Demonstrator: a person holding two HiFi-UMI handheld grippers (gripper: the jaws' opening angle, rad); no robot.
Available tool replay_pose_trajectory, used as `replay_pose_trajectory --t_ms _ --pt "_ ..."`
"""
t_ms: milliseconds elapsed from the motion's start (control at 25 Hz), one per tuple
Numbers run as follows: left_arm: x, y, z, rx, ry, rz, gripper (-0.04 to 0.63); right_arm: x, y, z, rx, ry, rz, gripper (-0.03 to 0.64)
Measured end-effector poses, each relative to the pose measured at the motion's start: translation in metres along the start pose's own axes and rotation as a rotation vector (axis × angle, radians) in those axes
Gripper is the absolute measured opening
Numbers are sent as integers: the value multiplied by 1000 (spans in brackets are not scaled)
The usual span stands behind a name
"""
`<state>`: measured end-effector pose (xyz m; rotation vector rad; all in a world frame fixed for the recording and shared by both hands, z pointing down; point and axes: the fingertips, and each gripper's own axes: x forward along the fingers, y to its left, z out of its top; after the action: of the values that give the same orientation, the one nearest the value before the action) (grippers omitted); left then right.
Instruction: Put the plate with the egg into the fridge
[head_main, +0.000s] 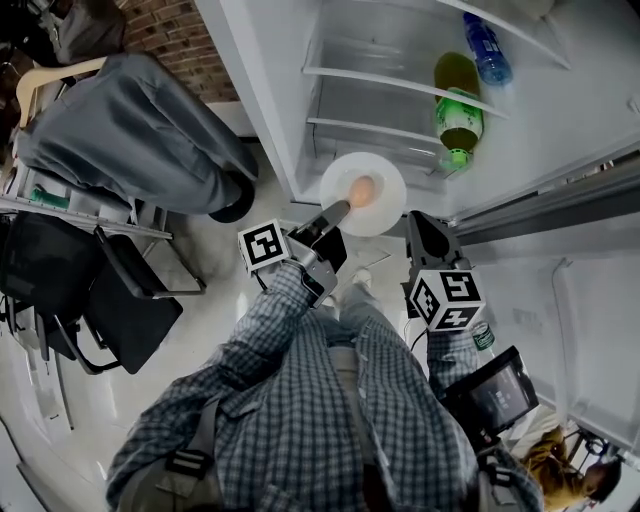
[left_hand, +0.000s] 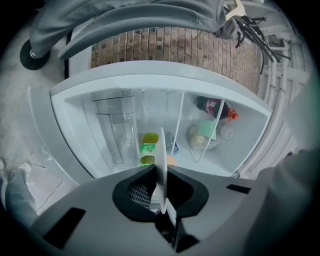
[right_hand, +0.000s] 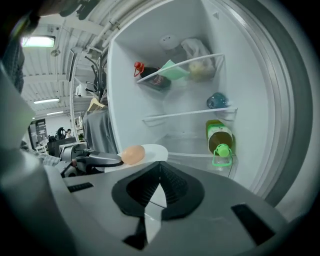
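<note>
A white plate (head_main: 380, 205) carrying a tan egg (head_main: 362, 189) hangs level just in front of the open fridge's lower shelf (head_main: 380, 135). My left gripper (head_main: 337, 209) is shut on the plate's near rim. In the left gripper view the plate (left_hand: 162, 160) stands edge-on between the jaws, and the egg (left_hand: 172, 161) peeks out beside it. My right gripper (head_main: 419, 224) hovers to the right of the plate with its jaws shut and nothing in them. From the right gripper view, the plate (right_hand: 152, 151) and egg (right_hand: 133, 154) lie to the left of that gripper (right_hand: 160, 166).
On the fridge shelves lie a green-capped bottle (head_main: 458, 115), a blue bottle (head_main: 487, 47) and a cola bottle (right_hand: 152, 77). The fridge door (head_main: 590, 330) stands open at the right. A grey-draped chair (head_main: 130, 130) and black chairs (head_main: 110, 300) fill the left.
</note>
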<state>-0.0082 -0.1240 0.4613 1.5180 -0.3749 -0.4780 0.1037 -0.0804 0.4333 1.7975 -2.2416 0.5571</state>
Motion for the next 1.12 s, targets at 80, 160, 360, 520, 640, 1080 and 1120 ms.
replay_pose_trajectory --t_ms 80,160,360,520,640,1080,1120 --pt "9 -1 5 6 -9 -5 31 5 -5 5 -24 2 5 6" --pt "18 -2 10 10 -19 -14 31 10 -10 11 -36 1 8 6" --pt "38 -2 21 16 -39 -10 31 22 -23 21 -163 29 -21 6" --pt "54 -2 29 35 -50 -9 31 31 -26 26 -299 47 -36 6" --pt "65 3 35 46 -57 7 31 36 -25 30 -337 48 -22 6" --pt "96 20 51 73 -106 64 31 46 -42 38 -395 52 -3 6" --pt "99 21 53 74 -113 67 31 47 -43 37 -399 53 0 6"
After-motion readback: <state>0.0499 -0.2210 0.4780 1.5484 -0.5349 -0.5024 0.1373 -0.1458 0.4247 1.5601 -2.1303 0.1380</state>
